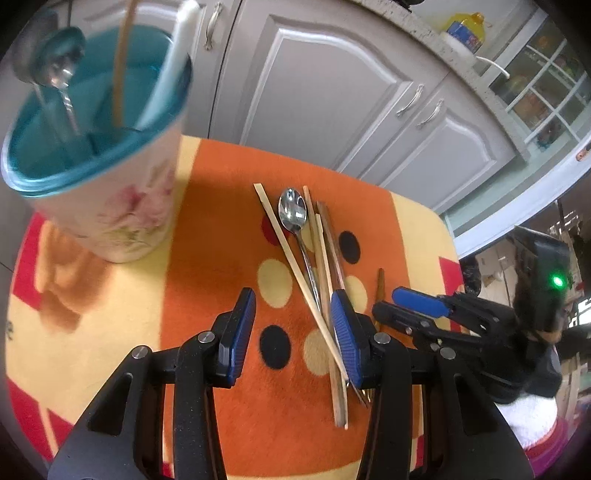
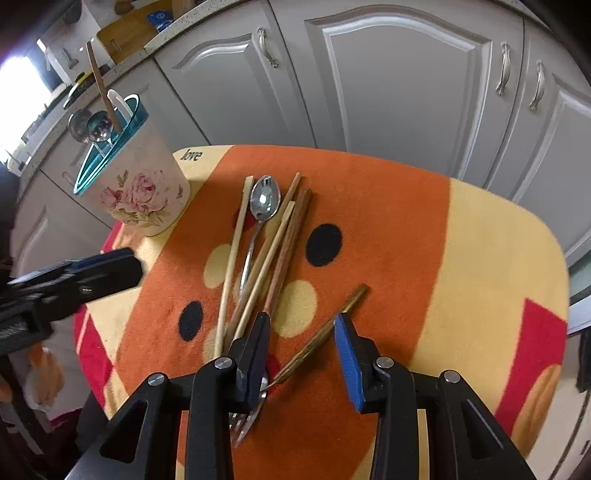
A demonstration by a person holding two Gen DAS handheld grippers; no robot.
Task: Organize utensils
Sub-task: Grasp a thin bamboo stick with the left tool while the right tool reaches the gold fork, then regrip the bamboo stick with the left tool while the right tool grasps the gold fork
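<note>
A floral utensil holder with a teal insert stands at the mat's far left. It holds spoons, a chopstick and a white handle. On the orange mat lie a metal spoon and several chopsticks in a loose bundle. My left gripper hovers open just left of the bundle's near ends, its right pad over them. My right gripper is open, low over a brown-handled fork whose handle lies between the fingers, untouched.
Grey cabinet doors stand close behind the table. A counter above carries a yellow bottle and a wooden cutting board. The mat's yellow and red right side is bare. The table edge runs just past the mat.
</note>
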